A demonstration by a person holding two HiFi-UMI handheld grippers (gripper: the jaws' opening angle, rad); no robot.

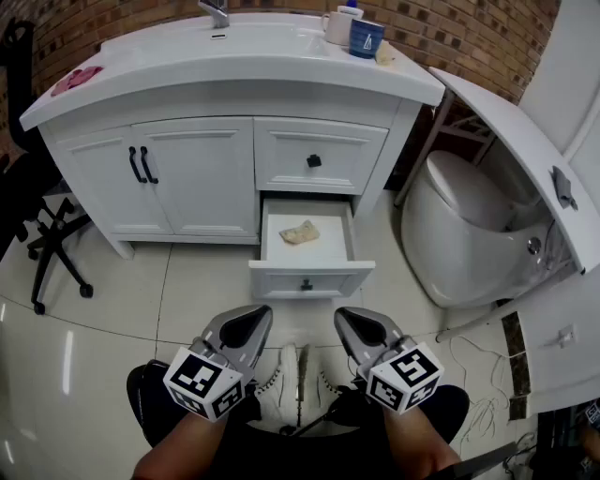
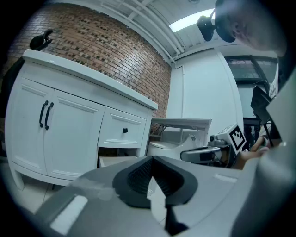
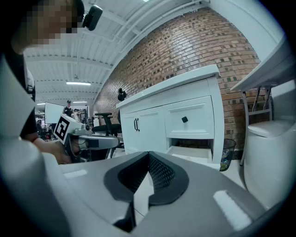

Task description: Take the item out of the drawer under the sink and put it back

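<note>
Left claw (image 1: 258, 314) and right claw (image 1: 345, 317) hover empty, jaws pressed together, in front of the open white lower drawer (image 1: 309, 272); the crumpled tan paper-like item (image 1: 300, 232) lies inside that drawer, towards its back; either lifting is still ahead or the return is done; I cannot tell which.

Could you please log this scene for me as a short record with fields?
Lower drawer: pulled open
Item: crumpled, beige, lying inside the drawer
Upper drawer: closed
Left hand-held gripper: jaws together, empty, short of the drawer
Right hand-held gripper: jaws together, empty, short of the drawer
Counter: blue cup and white mug at back right
</note>
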